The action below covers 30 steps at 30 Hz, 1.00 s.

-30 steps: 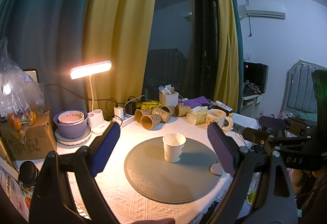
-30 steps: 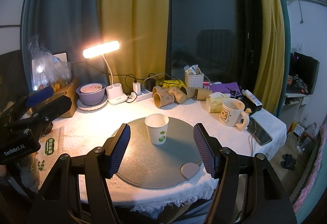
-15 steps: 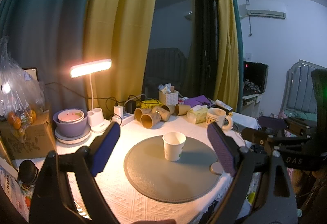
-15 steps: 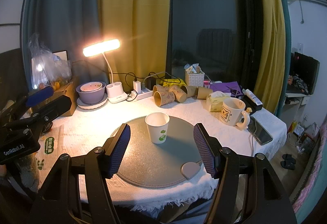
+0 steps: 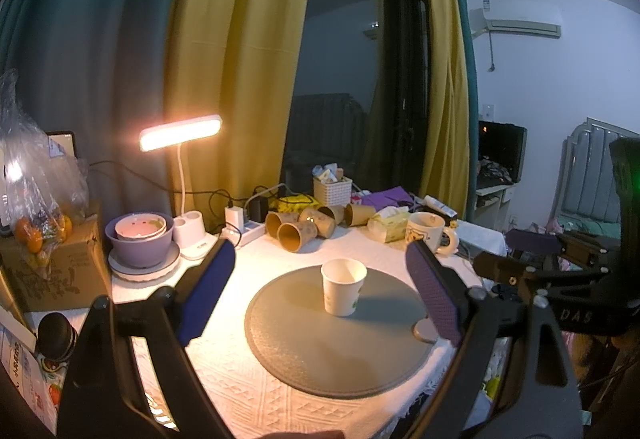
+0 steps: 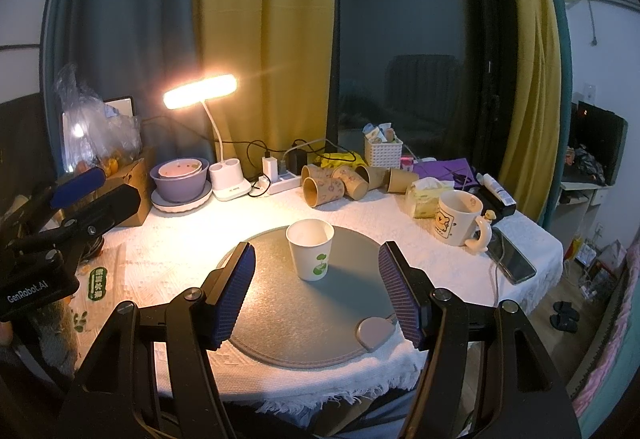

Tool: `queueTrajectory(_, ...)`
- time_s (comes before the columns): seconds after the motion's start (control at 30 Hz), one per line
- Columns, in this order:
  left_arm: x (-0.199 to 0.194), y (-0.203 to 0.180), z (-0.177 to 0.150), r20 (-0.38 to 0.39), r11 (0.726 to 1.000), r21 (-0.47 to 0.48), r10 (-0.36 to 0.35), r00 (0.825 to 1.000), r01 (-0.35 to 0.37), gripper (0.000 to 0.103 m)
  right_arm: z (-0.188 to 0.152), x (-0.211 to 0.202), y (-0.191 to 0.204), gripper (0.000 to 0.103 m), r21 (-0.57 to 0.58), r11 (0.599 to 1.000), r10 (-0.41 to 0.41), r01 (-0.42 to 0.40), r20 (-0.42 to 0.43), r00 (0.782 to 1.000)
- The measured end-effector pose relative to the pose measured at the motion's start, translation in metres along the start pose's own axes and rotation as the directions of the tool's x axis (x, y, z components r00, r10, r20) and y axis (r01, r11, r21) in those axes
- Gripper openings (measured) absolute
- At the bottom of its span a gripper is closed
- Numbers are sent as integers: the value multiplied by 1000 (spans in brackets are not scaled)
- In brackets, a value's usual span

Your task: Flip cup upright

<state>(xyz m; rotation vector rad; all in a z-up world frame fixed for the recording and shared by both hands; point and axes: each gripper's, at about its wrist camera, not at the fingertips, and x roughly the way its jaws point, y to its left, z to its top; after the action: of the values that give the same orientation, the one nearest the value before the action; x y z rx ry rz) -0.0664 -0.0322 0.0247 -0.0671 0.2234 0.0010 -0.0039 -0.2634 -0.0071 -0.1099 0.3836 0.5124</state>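
A white paper cup [image 5: 343, 291] with a green print stands upright, mouth up, on a round grey mat [image 5: 340, 343] in the middle of the table; it also shows in the right wrist view [image 6: 310, 254]. My left gripper [image 5: 320, 291] is open and empty, held back from the cup with its fingers either side of it in view. My right gripper [image 6: 316, 291] is open and empty, also short of the cup. The left gripper shows at the left edge of the right wrist view [image 6: 76, 199], and the right gripper at the right of the left wrist view [image 5: 552, 259].
Several brown paper cups [image 6: 344, 181] lie on their sides at the back. A lit desk lamp [image 6: 200, 95], stacked purple bowls [image 6: 180, 179], a power strip [image 6: 280, 179], a white basket [image 6: 382, 153], a tissue pack [image 6: 426, 197], a mug [image 6: 460, 215] and a phone [image 6: 514, 261] surround the mat. A cardboard box [image 5: 52, 263] stands left.
Both grippers stay open and nearly still. The views shift only slightly; the cup stands as before.
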Motion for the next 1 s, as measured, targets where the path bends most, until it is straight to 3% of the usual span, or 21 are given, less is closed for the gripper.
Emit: queueTrajectory(1.0, -2, -1, -2, 0, 1000, -9, 9, 1000, -9, 88, 1, 1, 3, 67, -3, 1000, -1, 1, -5, 1000)
